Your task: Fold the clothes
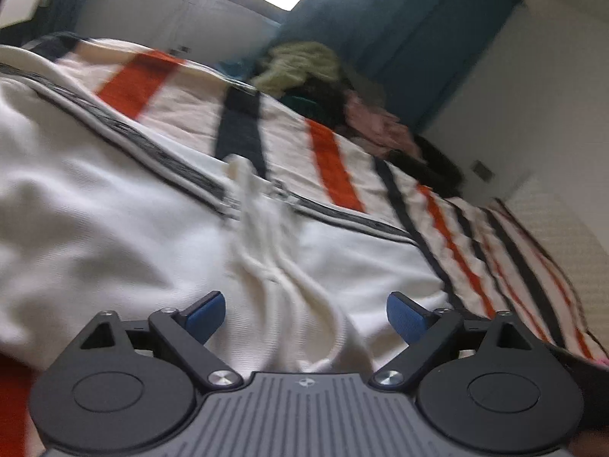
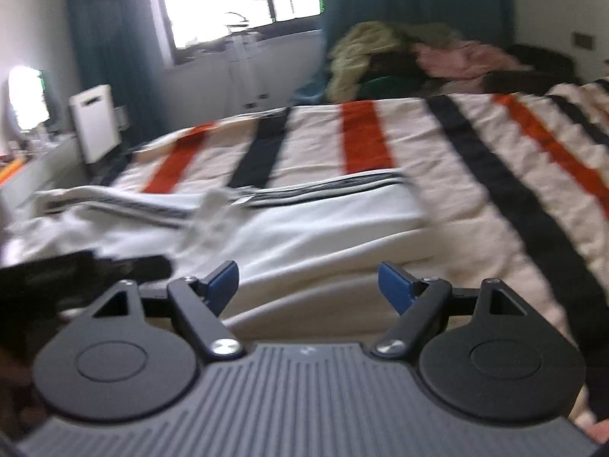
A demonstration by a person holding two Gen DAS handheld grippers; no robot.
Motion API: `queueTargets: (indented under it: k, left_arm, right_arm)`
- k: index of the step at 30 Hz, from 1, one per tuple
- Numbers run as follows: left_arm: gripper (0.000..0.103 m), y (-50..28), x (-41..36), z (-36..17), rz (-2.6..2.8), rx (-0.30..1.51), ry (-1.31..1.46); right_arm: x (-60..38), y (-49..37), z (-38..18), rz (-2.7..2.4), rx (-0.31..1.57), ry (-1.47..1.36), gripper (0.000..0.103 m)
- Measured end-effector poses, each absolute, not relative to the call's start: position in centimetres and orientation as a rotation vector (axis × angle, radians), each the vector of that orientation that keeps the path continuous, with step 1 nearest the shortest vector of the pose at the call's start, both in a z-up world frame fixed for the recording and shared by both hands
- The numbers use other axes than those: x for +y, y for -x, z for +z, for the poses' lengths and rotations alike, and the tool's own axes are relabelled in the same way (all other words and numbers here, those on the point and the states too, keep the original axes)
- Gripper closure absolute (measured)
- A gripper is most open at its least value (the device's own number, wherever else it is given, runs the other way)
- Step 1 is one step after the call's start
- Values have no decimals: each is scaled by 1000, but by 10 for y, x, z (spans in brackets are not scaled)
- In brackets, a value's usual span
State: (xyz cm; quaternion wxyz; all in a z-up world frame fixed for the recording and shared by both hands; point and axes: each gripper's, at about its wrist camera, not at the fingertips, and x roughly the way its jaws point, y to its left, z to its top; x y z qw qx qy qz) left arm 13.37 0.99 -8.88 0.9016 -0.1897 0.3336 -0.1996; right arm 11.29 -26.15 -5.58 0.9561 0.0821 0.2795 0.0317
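- White garment (image 2: 304,224) with dark striped trim is seen lying on the striped bedspread (image 2: 475,160), towards the near edge of the bed, directly ahead of both grippers.
- Its right part is laid flat with a straight, squared edge, which could be a fold; its left part is bunched and wrinkled, so a finished fold is not shown.
- A drawstring (image 1: 243,190) is draped loosely over the middle of the cloth, beside the dark trim.
- Left gripper (image 1: 306,318) is held low over the wrinkled cloth with its blue pads spread wide; nothing is pinched.
- Right gripper (image 2: 308,285) is likewise spread apart and empty, held near the garment's near edge.
- A heap of other clothes (image 2: 411,57) is piled at the far end of the bed, unfolded, so more folding is judged to be left.
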Motion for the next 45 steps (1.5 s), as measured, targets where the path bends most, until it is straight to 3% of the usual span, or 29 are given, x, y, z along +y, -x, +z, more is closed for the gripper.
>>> queueTargets:
  k: [2,5,8,10,13,16,26,32,35,37,41,44,45]
  left_arm:
    - [13,-138,2,-95,-398,698,350]
    - [25,-145,-4,-103,-338,703,286]
    - [49,-145,-2,-107,-302,698,263]
    - [72,-144,3,-107,-299,693,300]
    - [83,-141,8,-103,-308,665,316]
    - [85,-134,14,-93,-312,627,343]
    - [86,-115,63,-57,-231,501,483]
    - [82,-125,66,-76,-135,652,445]
    - [68,-127,65,-74,-133,666,435]
    - [32,-130,69,-76,-144,691,464]
    - [32,-135,73,-87,-129,722,498]
    - [32,-133,66,-89,-109,729,429]
    - [31,-130,63,-87,-106,728,396]
  right_arm:
    - [-271,-121,-62,-7,580,-177,21]
    - [-286,-133,-73,-100,605,-209,21]
    - [-297,-136,-79,-151,615,-249,21]
    - [-302,-137,-83,-177,626,-269,21]
    - [-305,-139,-89,-192,651,-276,21]
    - [-305,-142,-95,-185,689,-276,21]
    - [-293,-141,-96,-99,713,-266,21]
    - [-290,-144,-98,-65,738,-280,21]
    - [-291,-139,-93,-50,694,-300,21]
    - [-291,-135,-87,-22,643,-318,21]
    - [-285,-132,-81,43,581,-324,22]
    - [-278,-135,-85,70,592,-286,30]
    - [-276,-138,-91,70,614,-279,45]
